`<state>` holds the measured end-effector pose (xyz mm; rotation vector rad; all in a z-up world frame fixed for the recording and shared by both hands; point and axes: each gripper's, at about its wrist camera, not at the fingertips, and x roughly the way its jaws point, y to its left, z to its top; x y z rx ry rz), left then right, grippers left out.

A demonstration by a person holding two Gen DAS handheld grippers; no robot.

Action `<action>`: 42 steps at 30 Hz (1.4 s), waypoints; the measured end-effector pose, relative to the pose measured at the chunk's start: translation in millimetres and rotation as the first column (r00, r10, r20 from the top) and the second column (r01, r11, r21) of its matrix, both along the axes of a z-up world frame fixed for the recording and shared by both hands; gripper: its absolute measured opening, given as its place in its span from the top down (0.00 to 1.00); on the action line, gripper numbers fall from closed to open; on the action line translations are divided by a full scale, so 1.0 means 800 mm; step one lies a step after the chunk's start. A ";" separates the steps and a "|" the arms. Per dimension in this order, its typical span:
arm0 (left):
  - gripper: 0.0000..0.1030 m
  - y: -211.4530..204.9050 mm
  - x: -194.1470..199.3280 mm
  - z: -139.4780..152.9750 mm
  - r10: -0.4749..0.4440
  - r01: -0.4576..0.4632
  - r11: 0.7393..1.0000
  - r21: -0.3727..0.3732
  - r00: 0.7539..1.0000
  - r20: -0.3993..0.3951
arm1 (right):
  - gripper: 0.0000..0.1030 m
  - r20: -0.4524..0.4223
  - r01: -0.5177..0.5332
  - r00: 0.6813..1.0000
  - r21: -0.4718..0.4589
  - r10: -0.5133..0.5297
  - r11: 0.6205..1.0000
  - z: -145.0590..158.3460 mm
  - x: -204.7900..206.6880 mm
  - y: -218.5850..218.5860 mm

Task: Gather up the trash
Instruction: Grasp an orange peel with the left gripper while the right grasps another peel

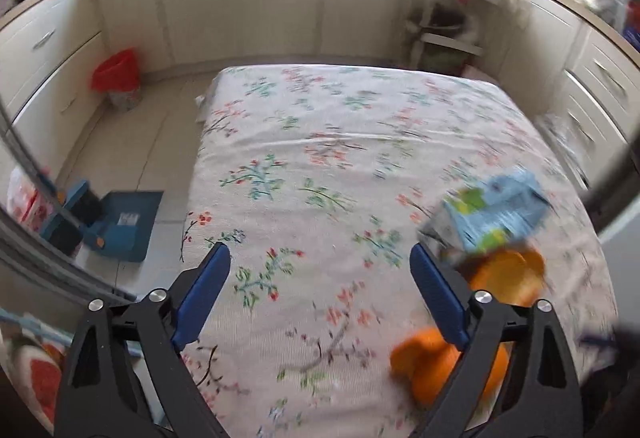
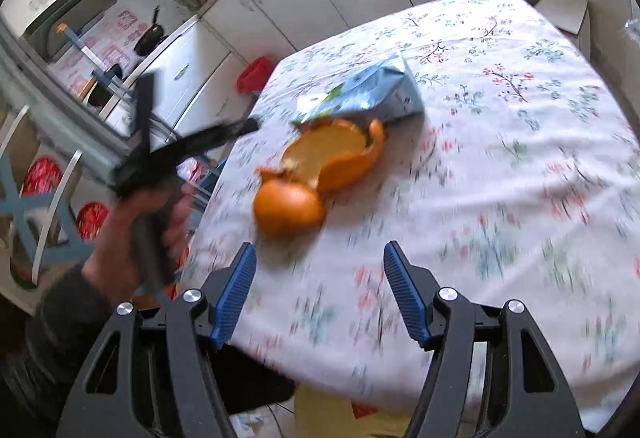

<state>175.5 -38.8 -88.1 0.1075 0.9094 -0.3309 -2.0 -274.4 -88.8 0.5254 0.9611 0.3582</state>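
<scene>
No readable text in either view, print on the blue and green carton too blurred to make out, pale label on the blue case on the floor illegible

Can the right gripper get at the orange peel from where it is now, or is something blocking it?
Probably yes. The right gripper is open and empty, and only bare tablecloth lies between it and the orange peel. The crumpled blue carton sits behind the peel, and the left gripper is off to the side.

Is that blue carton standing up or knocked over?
Knocked over: the blue carton lies on its side on the tablecloth, beside orange peel.
</scene>
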 end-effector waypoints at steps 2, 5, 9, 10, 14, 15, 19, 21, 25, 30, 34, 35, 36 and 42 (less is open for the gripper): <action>0.19 -0.001 -0.015 0.005 -0.064 0.063 0.997 0.038 0.998 0.024 | 0.38 -0.031 0.018 0.999 0.020 -0.018 1.000 -0.009 0.027 -0.005; 0.26 0.001 -0.029 0.004 -0.144 0.141 0.987 0.083 0.989 0.027 | 0.38 -0.052 0.037 0.998 0.033 -0.036 0.999 -0.018 0.057 -0.005; 0.28 0.010 -0.041 0.001 -0.200 0.196 0.976 0.094 0.980 0.025 | 0.38 -0.061 0.066 0.996 0.053 -0.062 0.996 -0.022 0.077 -0.008; 0.28 0.010 -0.042 -0.001 -0.209 0.207 0.975 0.084 0.978 0.017 | 0.38 -0.066 0.070 0.996 0.062 -0.066 0.996 -0.024 0.081 -0.007; 0.28 -0.001 -0.050 0.001 -0.261 0.258 0.961 0.101 0.965 0.019 | 0.47 -0.064 0.056 0.997 0.063 -0.051 0.996 -0.032 0.090 0.007; 0.28 -0.004 -0.051 0.002 -0.269 0.265 0.959 0.103 0.963 0.021 | 0.51 -0.063 0.053 0.997 0.063 -0.049 0.997 -0.032 0.093 0.008; 0.28 -0.009 -0.046 -0.001 -0.291 0.290 0.953 0.090 0.957 0.005 | 0.78 -0.077 0.061 0.996 0.095 -0.053 0.994 -0.039 0.105 0.000; 0.28 -0.013 -0.045 -0.005 -0.320 0.321 0.943 0.086 0.947 -0.019 | 0.82 -0.077 0.072 0.995 0.096 -0.065 0.993 -0.037 0.103 -0.009; 0.28 -0.019 -0.052 -0.013 -0.378 0.381 0.918 0.112 0.925 -0.049 | 0.83 -0.041 0.093 0.995 0.089 -0.090 0.992 -0.025 0.091 -0.030; 0.28 -0.020 -0.048 -0.022 -0.377 0.382 0.920 0.090 0.924 -0.072 | 0.84 -0.050 0.123 0.992 0.120 -0.118 0.985 -0.028 0.080 -0.058; 0.28 -0.033 -0.057 -0.014 -0.442 0.444 0.896 0.005 0.894 -0.075 | 0.84 -0.064 0.164 0.986 0.161 -0.155 0.973 -0.029 0.073 -0.080; 0.28 -0.037 -0.061 -0.012 -0.465 0.465 0.885 -0.024 0.882 -0.077 | 0.84 -0.059 0.165 0.986 0.163 -0.157 0.973 -0.027 0.074 -0.079; 0.28 -0.042 -0.065 -0.010 -0.485 0.482 0.874 -0.059 0.870 -0.084 | 0.84 -0.060 0.164 0.986 0.183 -0.156 0.969 -0.026 0.072 -0.083; 0.28 -0.078 -0.084 -0.020 -0.540 0.524 0.841 -0.133 0.830 -0.144 | 0.84 -0.050 0.155 0.988 0.173 -0.148 0.973 -0.020 0.068 -0.079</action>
